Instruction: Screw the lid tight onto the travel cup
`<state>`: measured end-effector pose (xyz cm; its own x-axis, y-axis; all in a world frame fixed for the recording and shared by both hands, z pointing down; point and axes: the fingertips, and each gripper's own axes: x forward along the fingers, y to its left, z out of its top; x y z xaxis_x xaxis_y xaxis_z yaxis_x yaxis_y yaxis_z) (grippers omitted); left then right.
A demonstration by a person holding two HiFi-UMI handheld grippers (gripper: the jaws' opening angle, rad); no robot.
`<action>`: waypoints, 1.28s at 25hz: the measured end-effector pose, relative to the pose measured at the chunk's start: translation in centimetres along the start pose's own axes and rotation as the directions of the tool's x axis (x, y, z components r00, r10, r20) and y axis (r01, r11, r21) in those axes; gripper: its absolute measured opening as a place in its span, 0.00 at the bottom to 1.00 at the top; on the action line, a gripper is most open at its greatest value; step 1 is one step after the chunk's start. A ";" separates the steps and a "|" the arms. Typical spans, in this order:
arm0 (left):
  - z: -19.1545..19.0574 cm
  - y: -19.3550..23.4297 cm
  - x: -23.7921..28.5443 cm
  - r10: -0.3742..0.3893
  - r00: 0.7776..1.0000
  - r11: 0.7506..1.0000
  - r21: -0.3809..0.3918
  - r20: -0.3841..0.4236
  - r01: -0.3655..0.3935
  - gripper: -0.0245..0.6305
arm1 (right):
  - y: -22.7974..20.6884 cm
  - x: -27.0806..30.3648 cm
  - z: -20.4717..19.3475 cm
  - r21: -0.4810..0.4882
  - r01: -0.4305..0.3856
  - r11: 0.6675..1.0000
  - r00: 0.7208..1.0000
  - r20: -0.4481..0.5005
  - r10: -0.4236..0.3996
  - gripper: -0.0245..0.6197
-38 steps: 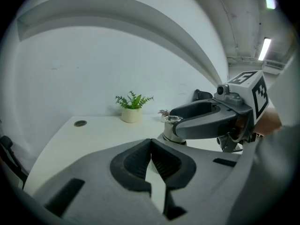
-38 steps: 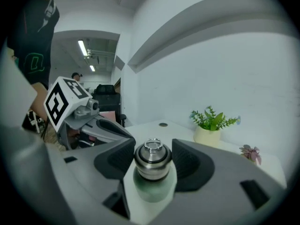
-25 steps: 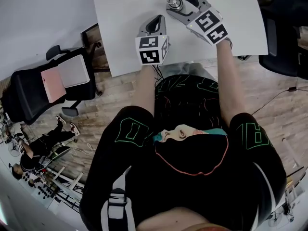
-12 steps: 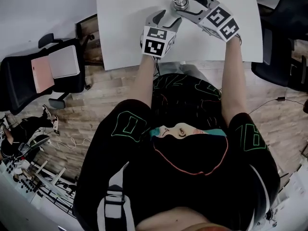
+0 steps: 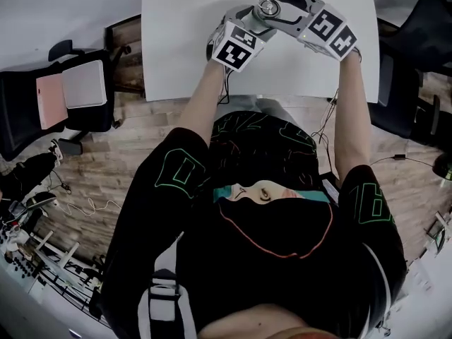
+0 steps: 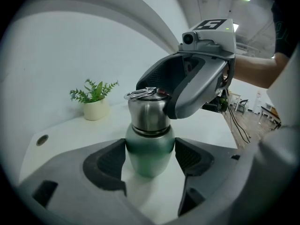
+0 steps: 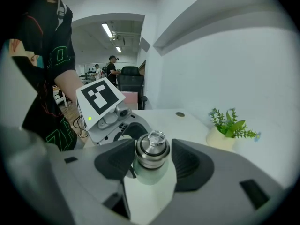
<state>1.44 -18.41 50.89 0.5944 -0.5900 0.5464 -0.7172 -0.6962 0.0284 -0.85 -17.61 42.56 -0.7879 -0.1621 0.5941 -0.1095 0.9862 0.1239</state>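
Observation:
A travel cup with a green body [image 6: 149, 149] and a steel lid [image 6: 146, 111] stands upright on the white table [image 5: 183, 41]. My left gripper [image 6: 150, 156] has just been opening its jaws. They now stand wide around the green body, with the pads close beside it on both sides. My right gripper [image 7: 152, 161] reaches in from the other side. Its jaws have just been closing and sit either side of the lid [image 7: 152, 150], with a thin gap at one pad. In the head view both grippers, left [image 5: 254, 20] and right [image 5: 274, 7], meet at the cup [image 5: 266, 7].
A small potted plant [image 6: 95, 102] stands on the table by the wall behind the cup, with a round cable hole [image 6: 42, 139] nearby. Black office chairs stand at the left [image 5: 63, 97] and the right [image 5: 417, 41] of the table. Cables hang off the near edge.
My left gripper has moved from the near table edge up to the cup, and its jaws have gone from shut to wide open around the body. The right gripper stayed at the lid and rolled slightly.

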 end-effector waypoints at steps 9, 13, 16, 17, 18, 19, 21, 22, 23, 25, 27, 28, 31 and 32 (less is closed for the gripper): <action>0.0 -0.1 0.4 0.009 1.000 0.999 0.039 0.023 -0.010 0.56 | -0.2 0.1 -0.4 0.008 0.020 1.000 1.000 0.014 -0.020 0.40; 0.0 -0.2 0.4 0.022 0.999 0.999 0.035 0.034 -0.024 0.56 | -0.2 -0.1 -0.7 0.047 0.111 0.993 0.993 0.027 -0.113 0.40; 0.0 -0.4 0.5 0.033 0.999 0.999 0.035 0.043 -0.035 0.56 | -0.2 -0.3 -0.9 0.092 0.186 0.978 0.981 0.032 -0.189 0.40; 0.1 -0.4 0.5 0.036 0.998 0.999 0.034 0.046 -0.038 0.56 | -0.2 -0.3 -0.9 0.111 0.209 0.972 0.976 0.030 -0.214 0.40; 0.1 -0.4 0.5 0.039 0.998 0.999 0.034 0.049 -0.041 0.56 | -0.3 -0.3 -1.0 0.130 0.232 0.964 0.971 0.025 -0.237 0.40; 0.1 -0.3 0.5 0.042 0.998 0.998 0.034 0.051 -0.044 0.56 | -0.4 -0.3 -1.0 0.147 0.257 0.955 0.965 0.019 -0.262 0.40; 0.0 -0.3 0.5 0.049 0.997 0.998 0.032 0.054 -0.051 0.56 | -0.5 -0.2 -1.0 0.174 0.312 0.934 0.948 0.004 -0.318 0.40; 0.0 -0.2 0.5 0.053 0.997 0.998 0.031 0.056 -0.055 0.56 | -0.5 -0.1 -1.0 0.187 0.342 0.921 0.938 -0.004 -0.347 0.40; -0.1 -0.1 0.5 0.058 0.997 0.998 0.030 0.058 -0.060 0.56 | -0.5 -0.1 -1.0 0.200 0.372 0.906 0.926 -0.011 -0.377 0.40; -0.1 -0.1 0.5 0.067 0.996 0.997 0.029 0.063 -0.069 0.56 | -0.6 -0.1 -1.0 0.229 0.432 0.872 0.898 -0.022 -0.439 0.40; -0.1 -0.1 0.5 0.073 0.995 0.997 0.028 0.070 -0.075 0.56 | -0.7 0.0 -1.1 0.250 0.488 0.836 0.867 -0.032 -0.497 0.41; 0.0 -0.1 0.5 0.075 0.995 0.997 0.027 0.072 -0.077 0.56 | -0.8 0.1 -1.2 0.259 0.513 0.818 0.852 -0.037 -0.523 0.41; -0.1 -0.1 0.6 0.078 0.994 0.997 0.020 0.073 -0.079 0.56 | -1.0 0.4 -1.4 0.272 0.549 0.790 0.826 -0.037 -0.562 0.42; -0.1 0.0 0.6 0.076 0.994 0.997 0.019 0.072 -0.078 0.56 | -1.0 0.4 -1.3 0.275 0.544 0.793 0.829 -0.028 -0.559 0.42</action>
<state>1.78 -18.68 51.30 0.5628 -0.6694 0.4850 -0.7543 -0.6558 -0.0300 -0.28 -18.66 43.76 -0.5752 -0.6863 0.4452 -0.6820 0.7028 0.2023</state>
